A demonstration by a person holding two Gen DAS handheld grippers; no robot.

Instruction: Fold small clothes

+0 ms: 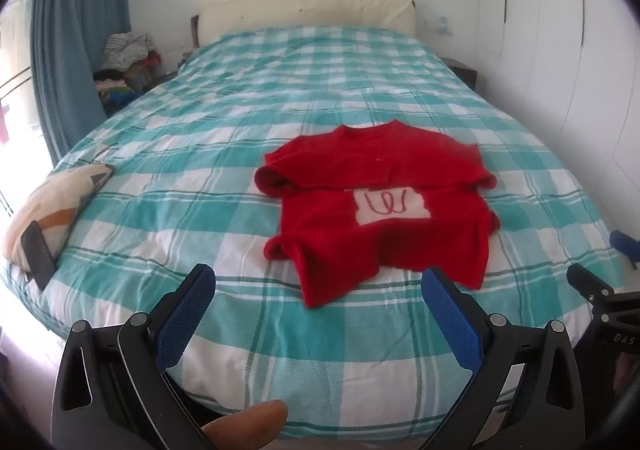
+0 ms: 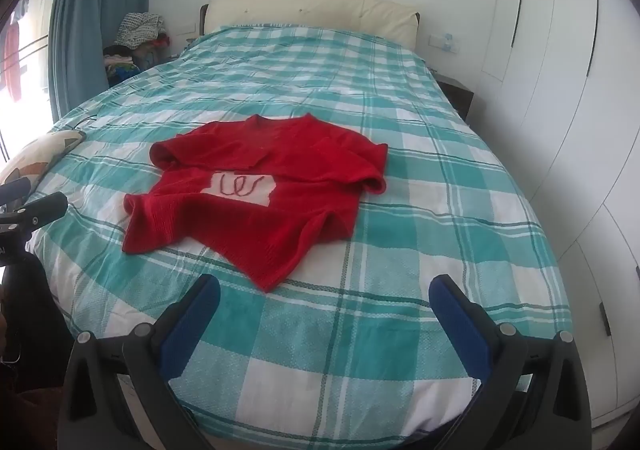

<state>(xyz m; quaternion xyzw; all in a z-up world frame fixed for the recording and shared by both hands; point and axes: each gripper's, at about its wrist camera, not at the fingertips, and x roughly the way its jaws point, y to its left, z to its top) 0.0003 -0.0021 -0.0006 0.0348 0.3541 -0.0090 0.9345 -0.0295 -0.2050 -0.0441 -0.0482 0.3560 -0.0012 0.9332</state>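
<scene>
A small red knitted sweater (image 1: 376, 206) with a white patch on its chest lies on the teal-and-white checked bed cover (image 1: 224, 122), its sleeves folded in across the body and its hem nearest me. My left gripper (image 1: 318, 282) hovers open just short of the hem, nothing between its blue pads. In the right wrist view the same sweater (image 2: 260, 194) lies ahead and to the left, and my right gripper (image 2: 324, 290) is open and empty over the cover (image 2: 420, 178), close to the hem's lower corner. Part of the right gripper shows at the left view's right edge.
A patterned cushion (image 1: 52, 206) with a dark phone-like object (image 1: 38, 254) on it sits at the bed's left edge. A pile of clothes (image 1: 124, 62) stands by the blue curtain (image 1: 76, 42). White wardrobe doors (image 2: 560, 90) run along the right. A cream headboard (image 1: 308, 10) is at the far end.
</scene>
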